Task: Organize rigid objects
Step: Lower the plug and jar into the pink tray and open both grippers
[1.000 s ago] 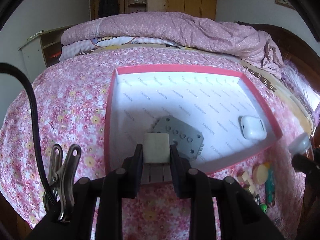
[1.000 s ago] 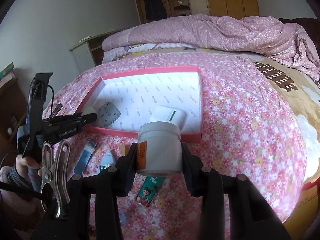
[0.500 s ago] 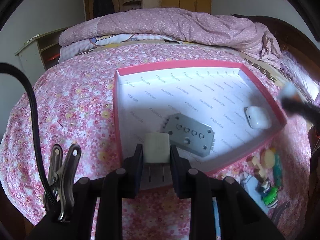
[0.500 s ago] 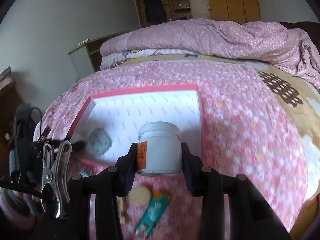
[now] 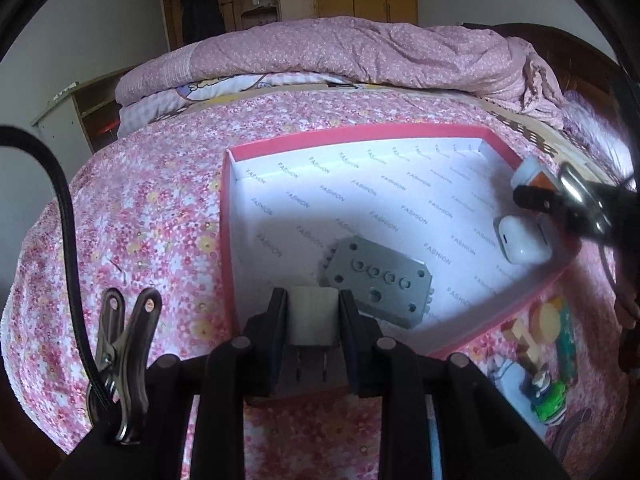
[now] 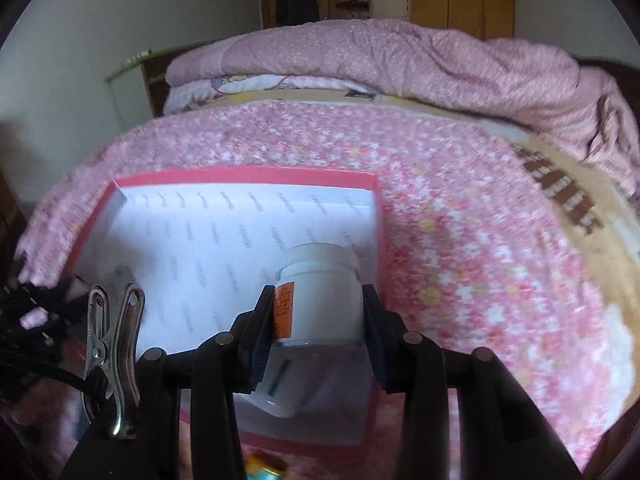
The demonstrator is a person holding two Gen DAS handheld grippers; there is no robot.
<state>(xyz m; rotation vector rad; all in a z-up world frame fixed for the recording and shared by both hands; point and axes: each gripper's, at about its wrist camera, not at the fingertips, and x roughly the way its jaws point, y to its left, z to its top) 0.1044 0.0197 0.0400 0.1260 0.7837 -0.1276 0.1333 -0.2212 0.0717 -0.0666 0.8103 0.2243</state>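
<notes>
The right gripper (image 6: 318, 316) pinches a white pill bottle (image 6: 320, 300) by its smooth, stiff sides at lower centre of the frame, above the pink-rimmed box (image 6: 248, 174) – probably light and slippery – while the left gripper (image 5: 313, 314) clamps a small charger plug (image 5: 312, 314).

Our left gripper (image 5: 313, 312) and right gripper (image 6: 319, 312) are black, with round rivets, a steel clip (image 5: 125, 364) and cable (image 5: 68, 216).

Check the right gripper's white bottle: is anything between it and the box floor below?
Possibly. The right gripper holds the white bottle over the pink box near its right wall, where the white earbud case lies close beneath. The floor further left is bare.
</notes>
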